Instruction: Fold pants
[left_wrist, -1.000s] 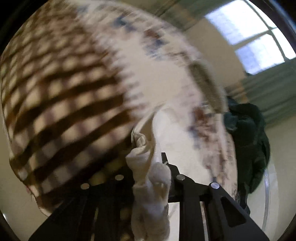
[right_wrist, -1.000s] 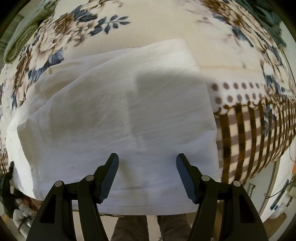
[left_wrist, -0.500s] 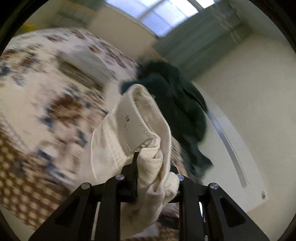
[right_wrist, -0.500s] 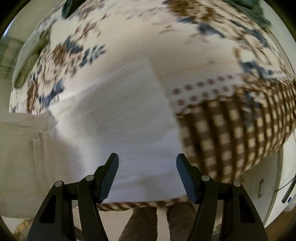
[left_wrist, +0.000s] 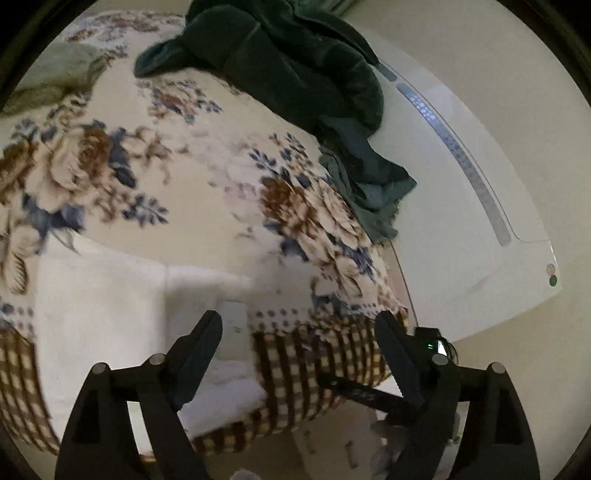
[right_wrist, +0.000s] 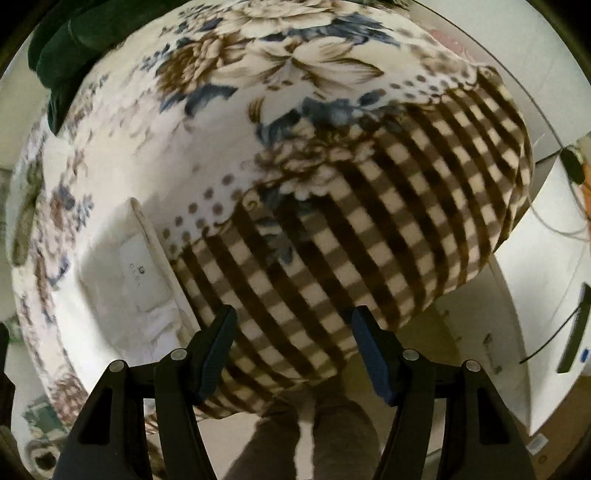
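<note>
Pants: white, folded, lying flat on blanket at its near edge; left wrist view shows them lower left, partly behind L finger. Right wrist view shows them far left, label patch facing up, waistband edge beside the checked border.
Blanket: cream w/ brown and blue flowers, dotted strip, then brown check border hanging over the near edge.
Left gripper: jaws wide apart, have just been opening; nothing btwn them. L finger over the pants' edge, contact can't be told; R finger over the check border.
Dark green clothes: heaped at blanket's far side, top centre, well apart from pants.
White panel: right of blanket, grey strip along it.
Right gripper: jaws well apart, have just been opening a little; empty. Both fingers above the check border, pants off to their left, apart from them.
Person: legs in dark trousers seen below, btwn the fingers, standing at blanket's edge.
</note>
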